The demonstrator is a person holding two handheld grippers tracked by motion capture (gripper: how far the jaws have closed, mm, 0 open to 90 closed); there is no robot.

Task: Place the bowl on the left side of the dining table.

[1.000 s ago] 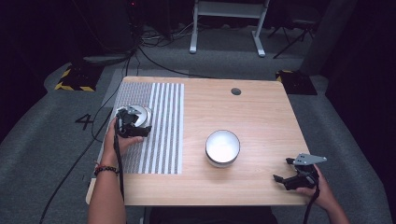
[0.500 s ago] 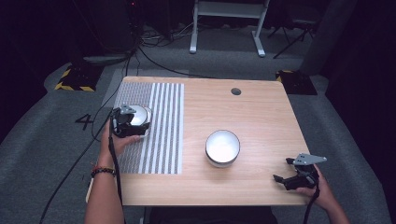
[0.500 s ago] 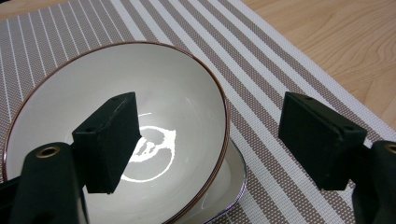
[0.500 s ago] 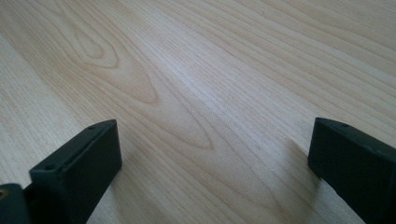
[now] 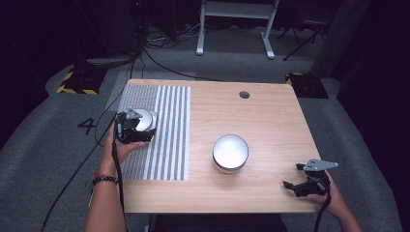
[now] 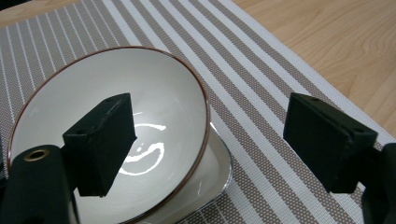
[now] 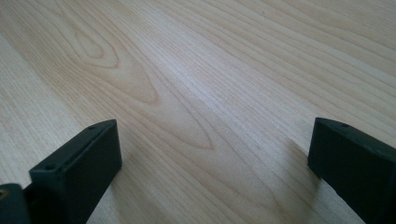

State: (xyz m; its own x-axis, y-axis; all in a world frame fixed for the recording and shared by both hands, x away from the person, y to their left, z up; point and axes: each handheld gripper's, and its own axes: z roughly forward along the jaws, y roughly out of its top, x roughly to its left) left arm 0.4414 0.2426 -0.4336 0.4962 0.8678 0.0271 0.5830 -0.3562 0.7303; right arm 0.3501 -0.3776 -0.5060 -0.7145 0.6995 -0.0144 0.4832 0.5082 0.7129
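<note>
White bowl (image 6: 107, 135) on striped mat (image 6: 261, 93): sitting directly under the left hand-held gripper (image 6: 210, 140), whose released jaws, just widening, are straddling its right rim; right hand-held gripper (image 5: 303, 182) idling released, well apart.

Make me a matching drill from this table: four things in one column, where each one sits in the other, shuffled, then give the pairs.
1. white bowl with a brown rim
2. white bowl with a dark outer wall
3. small dark round hole
4. right tongs

A. far side of the wooden table
B. near right corner of the table
C. on the grey striped placemat
D. bare wood, mid-table

Pairs: 1-C, 2-D, 3-A, 4-B
</note>
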